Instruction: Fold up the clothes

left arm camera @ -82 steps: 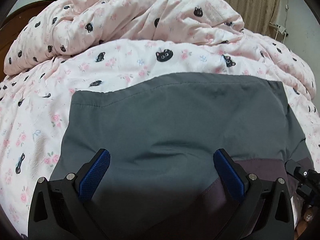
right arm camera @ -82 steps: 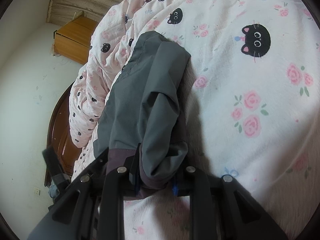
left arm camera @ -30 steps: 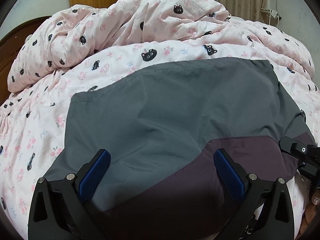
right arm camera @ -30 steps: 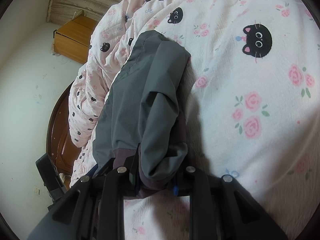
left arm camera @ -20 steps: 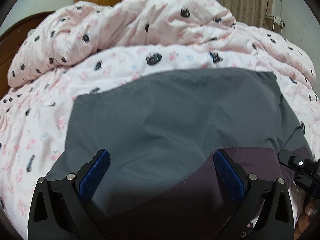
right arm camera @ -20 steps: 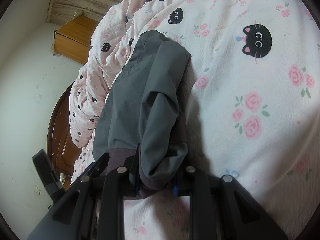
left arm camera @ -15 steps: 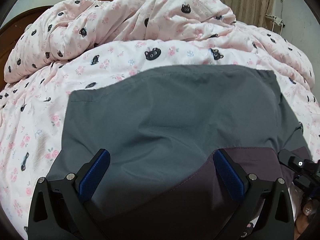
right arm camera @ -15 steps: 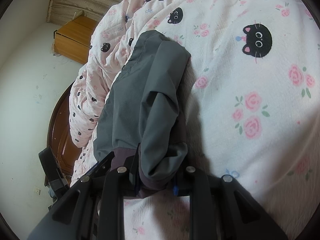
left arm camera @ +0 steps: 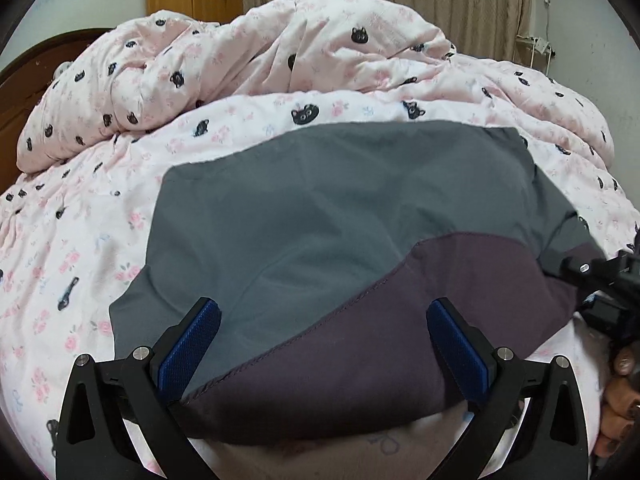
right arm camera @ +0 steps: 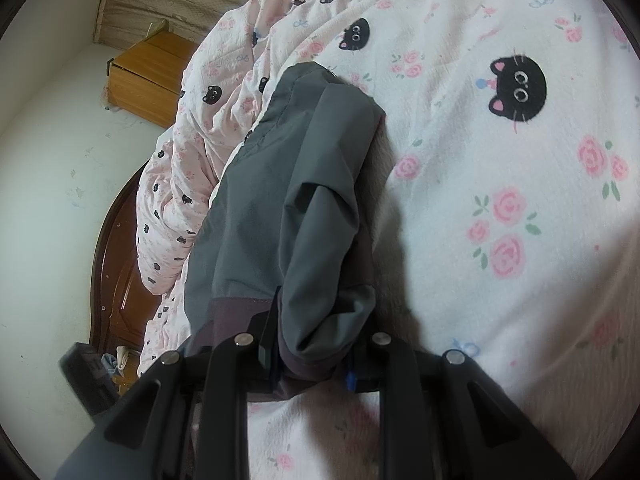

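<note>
A grey garment with a dark purple band lies spread on the pink cat-print quilt. My left gripper hovers open over the purple band near the garment's near hem, its blue pads wide apart with nothing pinched. In the right wrist view the same garment is seen edge-on, folded into layers. My right gripper is shut on its near corner where grey meets purple. The right gripper also shows at the left wrist view's right edge, with a person's hand below it.
The quilt is bunched into a high heap behind the garment. A dark wooden headboard curves at the left, a wooden cabinet and a curtain stand beyond. Flat quilt lies right of the garment.
My left gripper has drawn back and risen slightly, so more of the purple band and its near hem shows. It stays open. The right gripper holds still, shut on the garment.
</note>
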